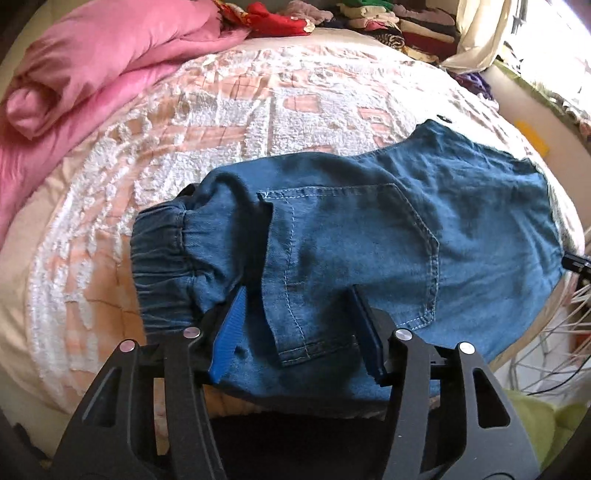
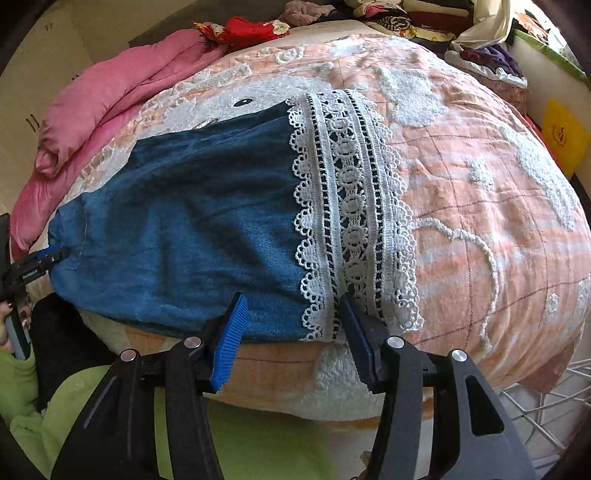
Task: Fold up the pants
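Blue denim pants (image 1: 369, 229) lie flat across the near part of the bed, with the elastic waistband (image 1: 159, 258) at the left and a back pocket (image 1: 351, 258) facing up. In the right wrist view the pants (image 2: 184, 221) end in a white lace hem (image 2: 354, 206). My left gripper (image 1: 299, 328) is open, its fingers either side of the pocket's near edge. My right gripper (image 2: 291, 332) is open at the near edge of the leg beside the lace. The left gripper also shows at the far left in the right wrist view (image 2: 40, 262).
The bed has an orange and white tufted blanket (image 2: 480, 184). A pink duvet (image 1: 92, 74) lies at the far left. Piled clothes (image 1: 369, 22) lie at the back. A white wire rack (image 2: 554, 406) stands by the bed's right corner. Green fabric (image 2: 240, 443) is below.
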Available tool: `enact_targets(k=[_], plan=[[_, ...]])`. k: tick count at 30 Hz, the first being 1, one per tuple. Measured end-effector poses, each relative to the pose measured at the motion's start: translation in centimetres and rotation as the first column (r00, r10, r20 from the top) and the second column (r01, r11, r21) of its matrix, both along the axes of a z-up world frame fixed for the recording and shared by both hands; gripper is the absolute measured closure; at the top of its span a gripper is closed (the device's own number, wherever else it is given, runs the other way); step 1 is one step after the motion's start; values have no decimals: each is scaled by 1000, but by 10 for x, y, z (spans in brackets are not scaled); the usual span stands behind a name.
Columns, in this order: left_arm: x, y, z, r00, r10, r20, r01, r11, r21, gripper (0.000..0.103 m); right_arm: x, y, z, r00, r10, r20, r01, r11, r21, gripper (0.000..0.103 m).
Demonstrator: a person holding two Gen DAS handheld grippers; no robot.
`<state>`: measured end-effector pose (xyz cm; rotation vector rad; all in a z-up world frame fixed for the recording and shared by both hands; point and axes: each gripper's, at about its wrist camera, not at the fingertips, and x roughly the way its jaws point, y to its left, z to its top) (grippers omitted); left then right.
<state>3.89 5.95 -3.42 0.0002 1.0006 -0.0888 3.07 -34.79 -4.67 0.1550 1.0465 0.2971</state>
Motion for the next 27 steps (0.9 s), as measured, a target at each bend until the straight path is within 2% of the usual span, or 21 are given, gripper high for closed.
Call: enact_targets(k=[3,6,8,10,12,15,17,22,27], plan=[[-2,5,1,1000,4,7,-4,999,-38,55,-1,2,1,1000,4,0,-4,1000,-7,52],[-6,-1,12,1000,11,23,-10,998,-57,54,-2,4,12,1000,10,17,-10,1000,5,45],[-8,-9,27,998,-11,64,14,999,-36,54,-3,1,26,998,1,70,-2,1000,15,43],[-7,-15,40,996,-27,87,32,998,-59,54,-2,-5,43,991,-14,134,10,1000,26,43],[1,-21,52,993,-39,108,49,994,-95,53,4,-11,51,986,-28,166,24,999,27,43],[20,-38,65,989,-70,129,80,994,-75,50,20,-22,61,979,-54,197,49,998,31,43],[36,-52,72,985,-102,139,115,989,-88,49,36,-29,68,975,-70,210,61,997,50,43],[75,-82,74,981,-150,124,165,979,-117,49,66,-41,77,971,-87,221,65,993,102,43],[115,-108,52,980,-195,48,199,971,-129,49,99,-48,72,977,-87,193,70,993,95,43]])
